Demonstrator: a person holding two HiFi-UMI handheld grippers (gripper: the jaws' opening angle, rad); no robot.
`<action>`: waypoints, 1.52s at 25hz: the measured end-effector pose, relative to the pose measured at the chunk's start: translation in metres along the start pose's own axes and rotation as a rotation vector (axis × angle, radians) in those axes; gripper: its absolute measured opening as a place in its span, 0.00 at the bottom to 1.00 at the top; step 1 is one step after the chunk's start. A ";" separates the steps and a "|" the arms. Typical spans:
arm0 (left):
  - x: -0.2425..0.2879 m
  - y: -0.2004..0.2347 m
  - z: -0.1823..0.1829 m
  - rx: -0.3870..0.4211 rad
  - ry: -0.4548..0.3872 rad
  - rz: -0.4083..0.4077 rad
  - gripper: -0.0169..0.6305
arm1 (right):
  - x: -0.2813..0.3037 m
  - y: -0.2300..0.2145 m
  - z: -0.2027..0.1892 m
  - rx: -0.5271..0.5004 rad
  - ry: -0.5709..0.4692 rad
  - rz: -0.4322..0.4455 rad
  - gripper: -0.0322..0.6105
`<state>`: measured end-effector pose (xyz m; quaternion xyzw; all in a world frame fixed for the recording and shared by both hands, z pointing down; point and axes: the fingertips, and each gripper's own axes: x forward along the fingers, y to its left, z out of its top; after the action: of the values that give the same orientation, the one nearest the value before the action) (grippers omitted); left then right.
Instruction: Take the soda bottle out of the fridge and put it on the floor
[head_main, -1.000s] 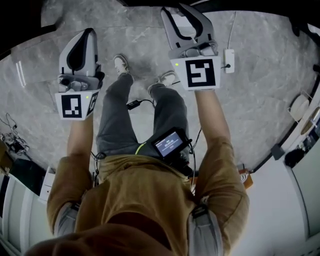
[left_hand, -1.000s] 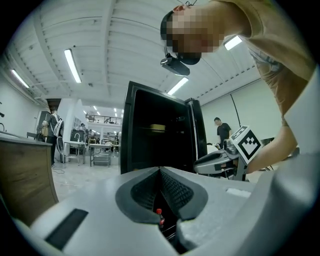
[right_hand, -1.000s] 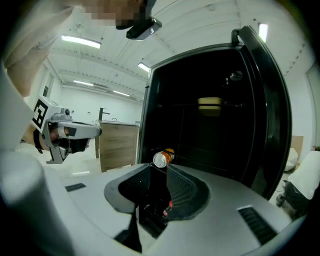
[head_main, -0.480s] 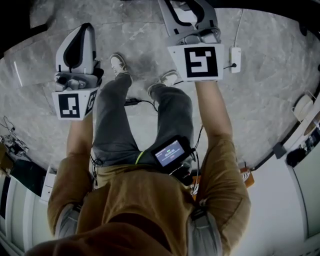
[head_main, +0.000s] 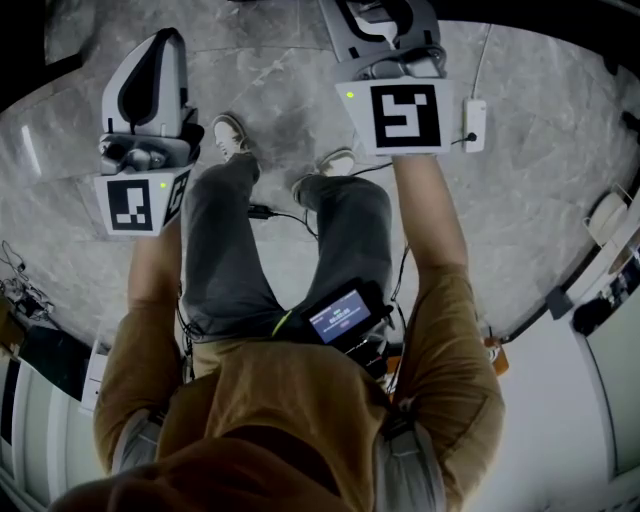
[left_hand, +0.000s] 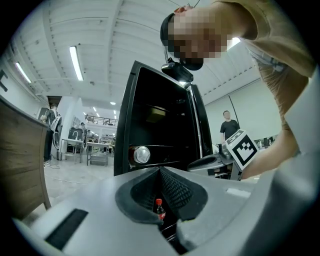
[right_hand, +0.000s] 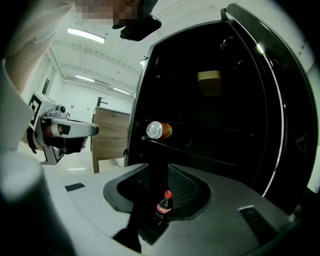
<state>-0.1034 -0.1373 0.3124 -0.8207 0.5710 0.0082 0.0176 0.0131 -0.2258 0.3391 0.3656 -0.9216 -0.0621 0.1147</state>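
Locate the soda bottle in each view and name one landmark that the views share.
Head view: not in it; the fridge is out of frame.
Left gripper view: the soda bottle is low centre, small, red cap up, at the bottom of the open fridge.
Right gripper view: it is low centre, again upright at the fridge bottom.
Shared landmark: the can lying on its side higher in the fridge, above the bottle in both gripper views.
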 end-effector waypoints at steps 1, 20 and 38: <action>0.003 0.000 -0.008 -0.002 -0.001 -0.001 0.03 | 0.004 -0.002 -0.007 0.002 0.000 -0.001 0.22; 0.032 0.013 -0.103 -0.016 -0.007 -0.030 0.03 | 0.060 -0.006 -0.091 -0.004 -0.019 -0.005 0.26; 0.060 0.016 -0.181 0.008 -0.068 -0.117 0.03 | 0.105 -0.010 -0.165 -0.052 -0.012 0.016 0.33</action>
<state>-0.0990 -0.2060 0.4909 -0.8519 0.5211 0.0327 0.0407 -0.0122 -0.3103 0.5137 0.3546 -0.9233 -0.0871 0.1190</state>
